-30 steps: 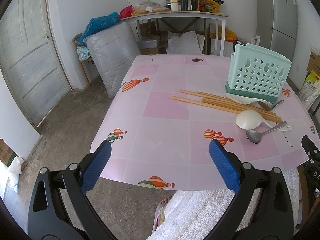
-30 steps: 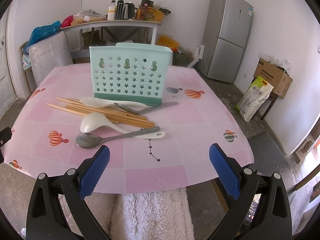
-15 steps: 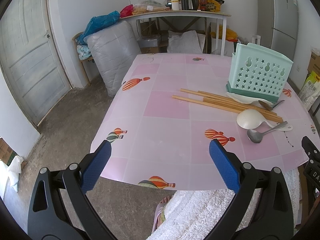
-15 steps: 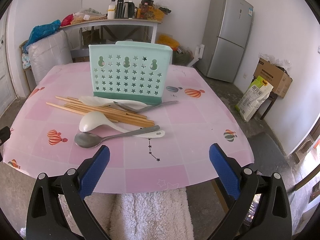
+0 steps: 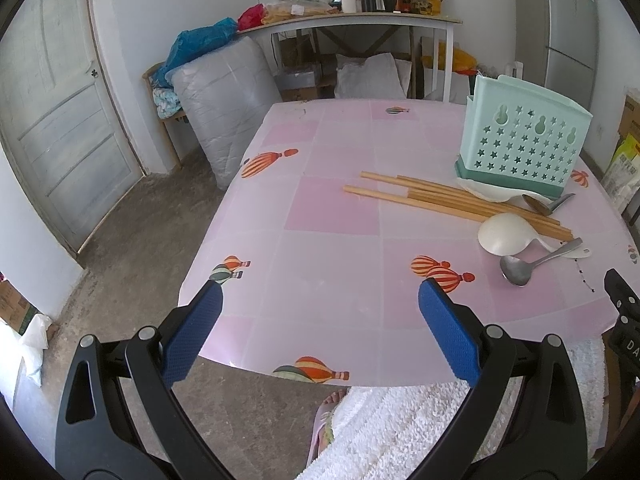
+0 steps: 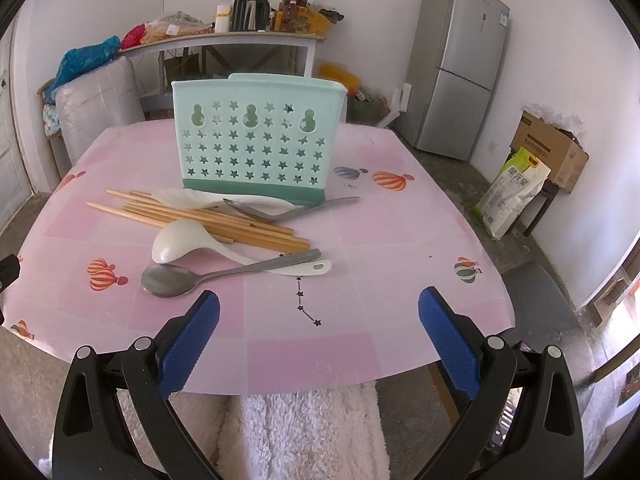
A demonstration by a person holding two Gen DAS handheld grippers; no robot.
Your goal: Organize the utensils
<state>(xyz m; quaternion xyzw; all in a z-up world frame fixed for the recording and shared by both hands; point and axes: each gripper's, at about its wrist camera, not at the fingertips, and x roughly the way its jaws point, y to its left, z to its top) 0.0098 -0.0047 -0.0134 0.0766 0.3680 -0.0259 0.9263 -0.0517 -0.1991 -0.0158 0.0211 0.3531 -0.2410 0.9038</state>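
Two grippers, left (image 5: pixel 320 316) and right (image 6: pixel 319 316), spread wide, empty. Risk: metal spoon (image 6: pixel 208 278) crossing white ladle (image 6: pixel 208 245); dragged along if lifted carelessly.

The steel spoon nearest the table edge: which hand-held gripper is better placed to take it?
Probably the right hand-held gripper: open, with the steel spoon just ahead. From the left hand-held gripper it lies far right.

Home storeroom-kitchen — fridge (image 6: pixel 460 64), balloon-cloth table (image 6: pixel 400 240), kettle-cluttered shelf (image 6: pixel 224 38)
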